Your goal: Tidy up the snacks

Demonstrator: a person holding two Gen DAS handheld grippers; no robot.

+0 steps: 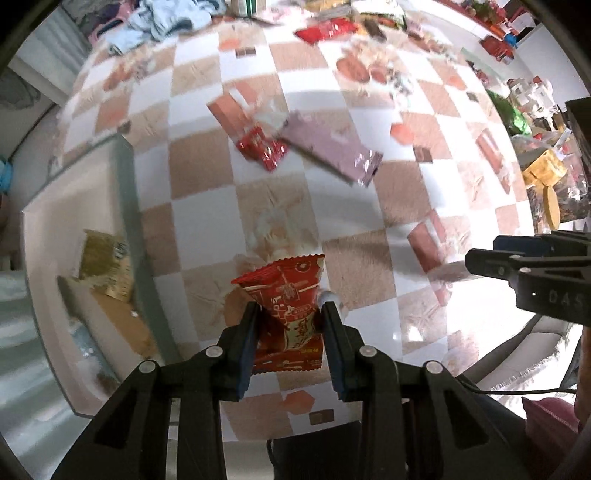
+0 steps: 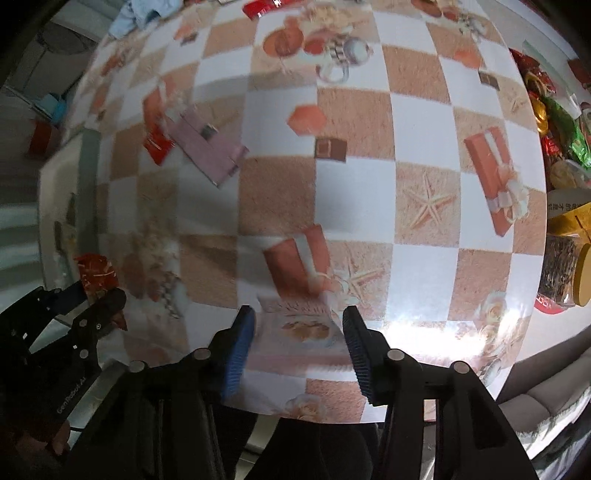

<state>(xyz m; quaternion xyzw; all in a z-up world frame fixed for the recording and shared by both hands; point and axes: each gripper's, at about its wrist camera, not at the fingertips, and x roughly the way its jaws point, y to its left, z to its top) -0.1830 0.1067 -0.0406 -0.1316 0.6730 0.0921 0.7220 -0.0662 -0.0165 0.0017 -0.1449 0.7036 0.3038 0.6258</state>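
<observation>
My left gripper points down over the checkered tablecloth and is shut on a red snack packet, which is pinched at its middle and stands up between the pads. From the right wrist view, that same left gripper and red packet show at the left edge. My right gripper is shut on a pale pink packet with a pastry picture, held just above the cloth. The right gripper also reaches in from the right edge of the left wrist view.
A white box with a grey-green rim sits at the table's left and holds an olive packet. A purple packet and a small red packet lie mid-table. More snacks crowd the right edge and far side.
</observation>
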